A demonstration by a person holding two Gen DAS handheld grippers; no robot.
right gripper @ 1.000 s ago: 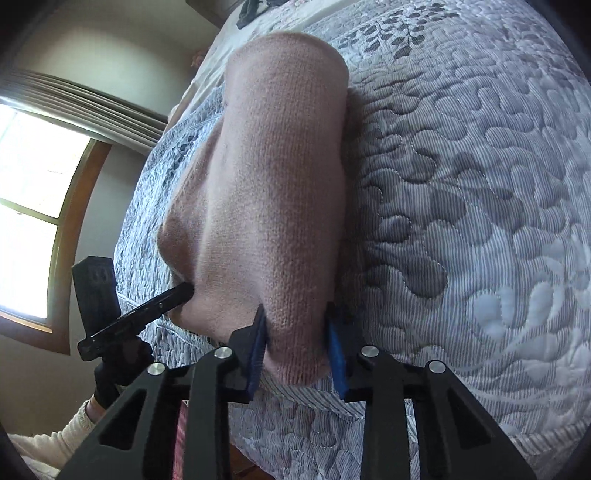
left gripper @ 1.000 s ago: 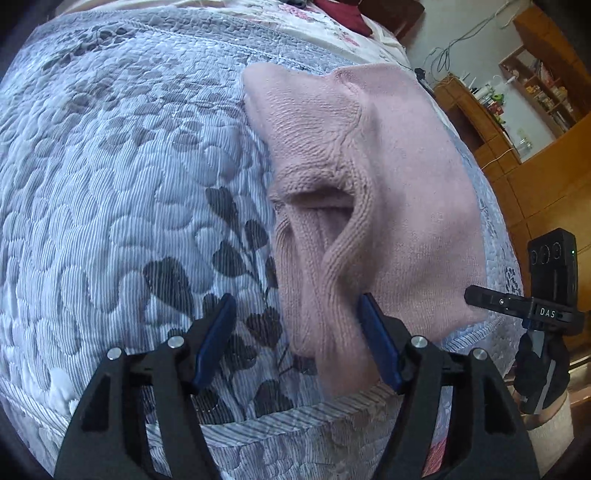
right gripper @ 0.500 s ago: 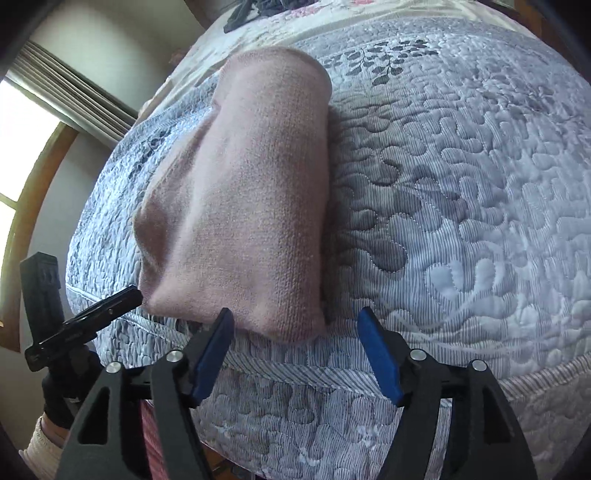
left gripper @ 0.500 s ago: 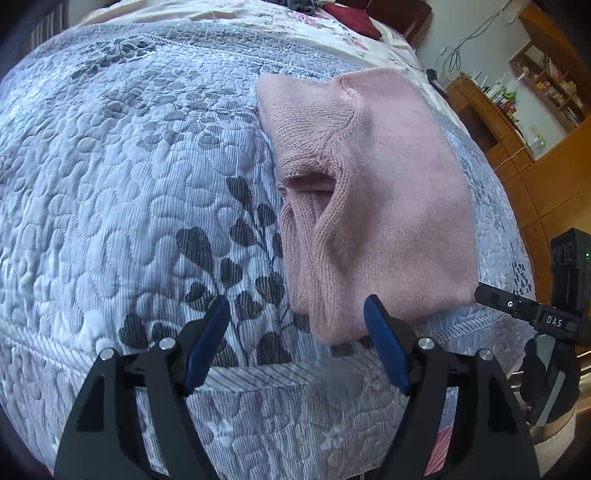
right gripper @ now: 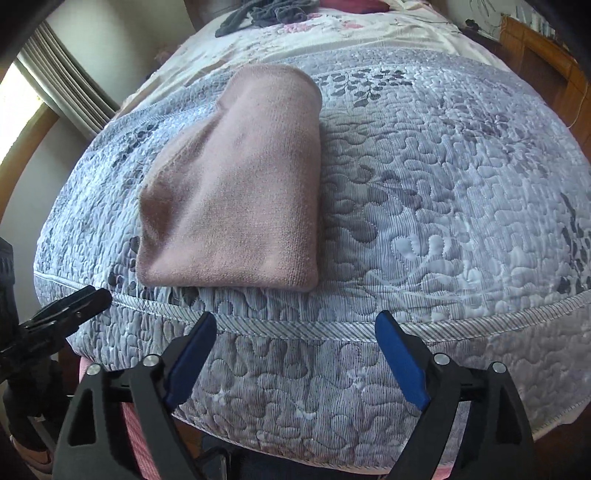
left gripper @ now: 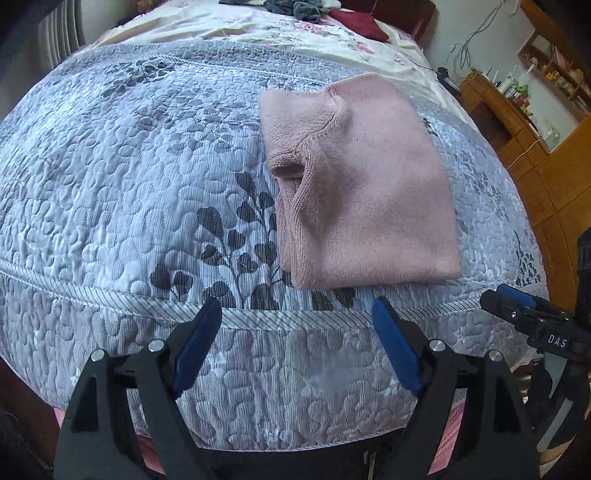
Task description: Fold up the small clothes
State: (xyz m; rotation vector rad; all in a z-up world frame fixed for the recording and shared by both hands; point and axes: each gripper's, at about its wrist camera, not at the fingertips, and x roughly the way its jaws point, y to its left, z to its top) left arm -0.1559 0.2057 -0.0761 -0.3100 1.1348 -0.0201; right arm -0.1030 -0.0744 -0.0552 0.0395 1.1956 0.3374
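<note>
The left tongs (left gripper: 295, 332) are wide apart and hold nothing. The right tongs (right gripper: 295, 343) are wide apart too, and they are empty as well. Both hang just off the near edge of the bed (left gripper: 110, 184), past the striped trim of the grey quilt (right gripper: 443, 184) with its leaf pattern.

Just ahead of both tongs, near that edge, lies the pink sweater (left gripper: 369, 192). It is folded into a neat block. From the left tongs it sits ahead and a bit to the right, with the ribbed neck hole facing left. From the right tongs it sits ahead and a bit to the left (right gripper: 240, 192), and only the smooth folded side shows.

The fold on this sweater looks done, since nothing grips it and it lies flat by itself. I think the next job is to move it aside or to fetch another small piece to fold. For that, the tongs need to go forward and close on cloth.

Far ahead, at the other end of the bed, there is a dark grey heap of clothes (right gripper: 269, 14) on a flowered sheet (left gripper: 258, 33), and a dark red cloth (left gripper: 358, 22). A wooden cabinet (left gripper: 517, 122) stands far to the right of the left tongs. Nothing lies between the tongs and the sweater, but the heap is well apart, so it takes a long reach.
</note>
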